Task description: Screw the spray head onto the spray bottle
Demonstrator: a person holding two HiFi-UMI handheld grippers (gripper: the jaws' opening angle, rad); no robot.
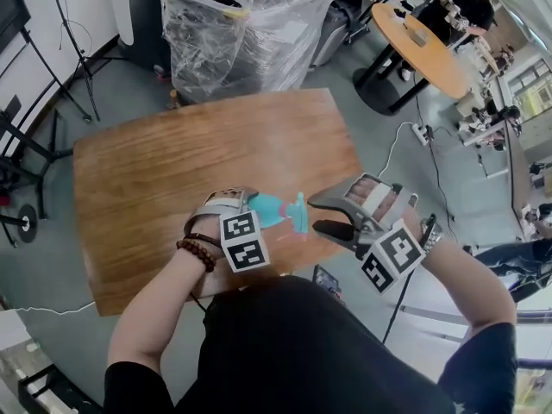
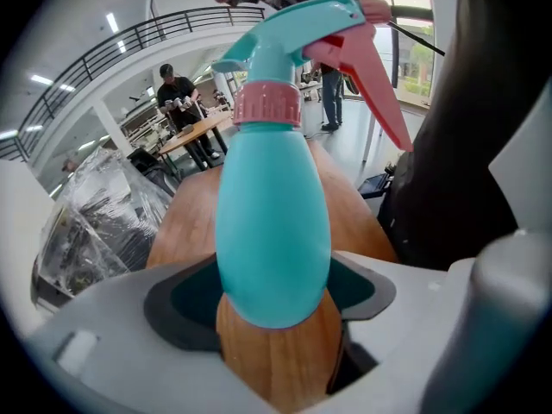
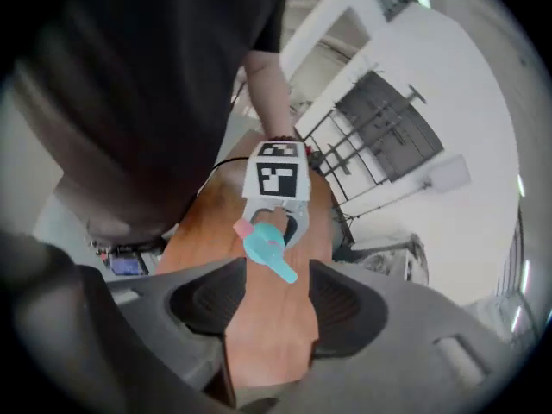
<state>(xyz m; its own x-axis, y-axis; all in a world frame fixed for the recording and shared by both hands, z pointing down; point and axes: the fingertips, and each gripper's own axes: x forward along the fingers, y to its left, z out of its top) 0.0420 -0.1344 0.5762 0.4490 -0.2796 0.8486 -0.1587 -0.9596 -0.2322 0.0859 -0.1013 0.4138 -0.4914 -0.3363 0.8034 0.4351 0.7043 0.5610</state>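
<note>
My left gripper is shut on the base of a teal spray bottle, which is held over the near edge of the wooden table. A pink collar joins the bottle to its teal spray head, which has a pink trigger. My right gripper stands open just right of the spray head, apart from it, with nothing between its jaws. In the right gripper view the bottle lies ahead of the jaws, in front of the left gripper's marker cube.
A plastic-wrapped stack stands behind the table. A round wooden table with people around it is at the back right. Cables run over the floor on the right. A small dark device lies below the table's near edge.
</note>
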